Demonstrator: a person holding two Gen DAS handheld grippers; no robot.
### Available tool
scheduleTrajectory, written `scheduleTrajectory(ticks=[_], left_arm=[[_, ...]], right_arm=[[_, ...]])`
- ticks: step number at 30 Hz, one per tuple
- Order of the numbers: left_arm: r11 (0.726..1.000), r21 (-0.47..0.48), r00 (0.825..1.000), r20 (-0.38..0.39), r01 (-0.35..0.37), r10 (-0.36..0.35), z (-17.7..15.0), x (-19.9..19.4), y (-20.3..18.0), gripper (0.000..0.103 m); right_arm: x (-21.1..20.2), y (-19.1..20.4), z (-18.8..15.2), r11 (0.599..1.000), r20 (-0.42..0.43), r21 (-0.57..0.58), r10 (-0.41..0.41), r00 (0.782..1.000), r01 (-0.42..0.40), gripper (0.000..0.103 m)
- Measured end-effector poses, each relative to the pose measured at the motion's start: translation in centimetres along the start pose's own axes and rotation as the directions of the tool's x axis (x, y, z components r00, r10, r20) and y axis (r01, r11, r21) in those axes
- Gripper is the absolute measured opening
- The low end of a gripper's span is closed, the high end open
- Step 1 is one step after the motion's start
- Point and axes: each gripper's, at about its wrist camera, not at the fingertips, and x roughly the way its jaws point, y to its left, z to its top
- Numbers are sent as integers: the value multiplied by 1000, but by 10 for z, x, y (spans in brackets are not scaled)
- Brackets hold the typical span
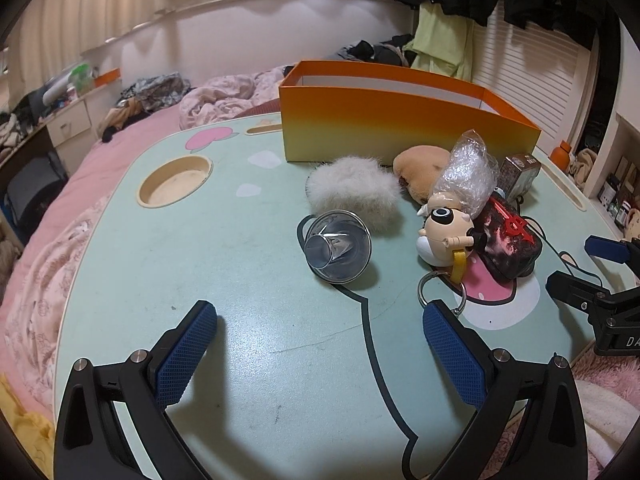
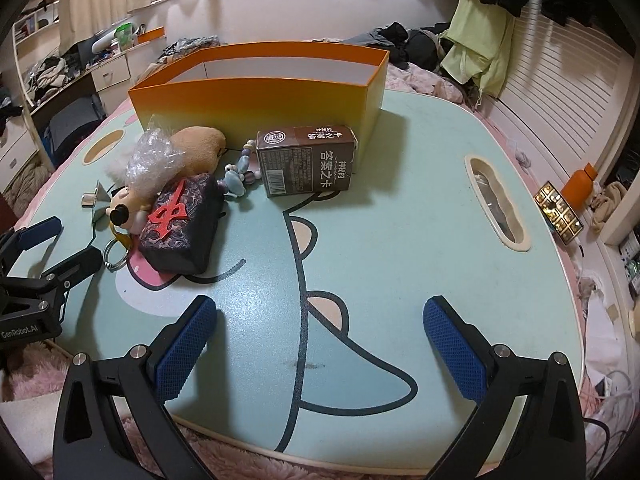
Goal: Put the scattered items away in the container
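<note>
Nothing is tidied yet: your left gripper [image 1: 320, 320] and right gripper [image 2: 320, 316] both hang spread and empty, the orange container [image 2: 256, 100] waits at the table's [image 2: 400, 220] far edge, clutter scattered before it.

A mint cartoon table [image 2: 400, 240] bears an orange box [image 2: 260, 100] and scattered trinkets.

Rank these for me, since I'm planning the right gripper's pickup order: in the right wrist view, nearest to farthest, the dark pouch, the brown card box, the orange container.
1. dark pouch, left of the open right gripper.
2. brown card box, farther back, near centre.
3. orange container, at the table's far side.
</note>
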Motion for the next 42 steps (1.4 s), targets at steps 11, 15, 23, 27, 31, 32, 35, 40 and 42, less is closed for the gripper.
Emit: scheduleTrajectory(ticks=[11,15,23,27,31,32,35,40,42], left_arm=[[1000,0,1000,0,0,0,0,0,0,103],[1000,0,1000,0,0,0,0,0,0,103],[1000,0,1000,0,0,0,0,0,-1,103],[1000,0,1000,-3,-2,2,0,0,-1,103],[999,-16,999,5,35,-35,1,-2,4,103],[999,-30,999,13,45,-44,2,-3,7,102],[996,-67,997,57,51,-47,7,-10,17,101],[992,-106,995,76,71,-63,16,-14,29,84],[986,-131,993,70,100,-91,18,-11,33,82]], right_arm=[[0,0,0,1000,0,0,0,1000,0,103],[0,0,0,1000,0,0,0,1000,0,103],[0,0,0,1000,1,0,1,1000,-1,103],[0,-1,-1,1000,1,0,2,1000,-2,103],[0,-1,-1,1000,1,0,3,1000,-3,103],[0,-1,0,1000,1,0,2,1000,-2,103],[0,-1,0,1000,1,0,2,1000,-2,103],[0,-1,0,1000,1,0,2,1000,-2,103],[0,-1,0,1000,1,0,3,1000,-3,103]])
